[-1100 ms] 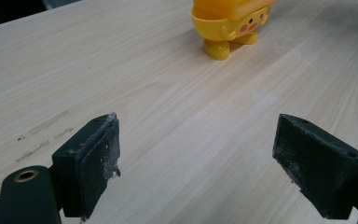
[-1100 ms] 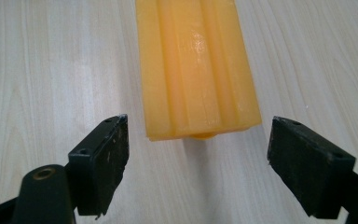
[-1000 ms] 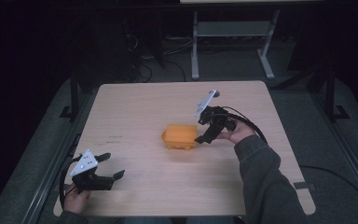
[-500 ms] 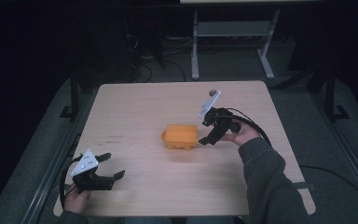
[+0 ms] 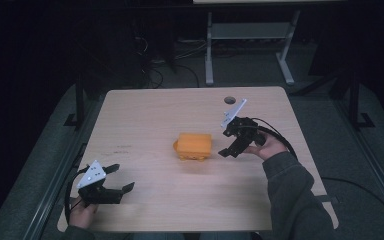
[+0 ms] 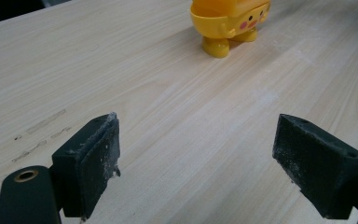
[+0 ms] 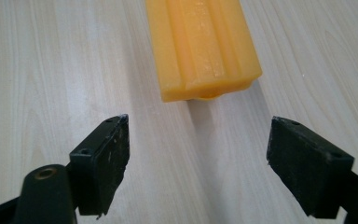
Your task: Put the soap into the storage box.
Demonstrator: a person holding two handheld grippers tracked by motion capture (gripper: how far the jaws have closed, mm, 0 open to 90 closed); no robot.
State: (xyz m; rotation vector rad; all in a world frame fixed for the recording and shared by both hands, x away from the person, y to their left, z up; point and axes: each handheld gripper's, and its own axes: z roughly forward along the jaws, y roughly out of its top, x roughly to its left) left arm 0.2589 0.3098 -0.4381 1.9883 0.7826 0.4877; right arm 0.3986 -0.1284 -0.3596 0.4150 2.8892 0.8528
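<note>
Orange toy [image 5: 194,145] sits near the middle of the wooden table [image 5: 145,115], in the same spot as a second ago. What has changed is the right gripper [image 5: 228,144]: a second ago its jaws were right against the toy's 3 o'clock side, half a second ago they had drawn slightly off, and now they hang just beside it with a strip of bare wood between. The left gripper [image 5: 121,179] has not moved from the table's 7 o'clock corner, well apart from the toy.

From above, the toy is a blocky, rounded-cornered box shape in orange-yellow. In the right gripper view its top [image 7: 200,44] is a long smooth slab with shallow lengthwise ridges, matte and waxy like moulded plastic, lying at 12 o'clock ahead of the jaws. In the left gripper view, at 1 o'clock, the toy [image 6: 228,21] shows glossy yellow stubby feet and pink round cheek marks on its side.

Both grippers are spread wide with nothing between their jaws. Their pads [image 6: 98,163] are black, flat and rectangular, scuffed with pale dust at the edges; the right gripper's pads [image 7: 108,161] look the same. A grey three-cornered plate rides on each gripper. The tabletop is pale wood-grain laminate with a few faint dark marks [image 5: 122,146] at the toy's 9 o'clock.
</note>
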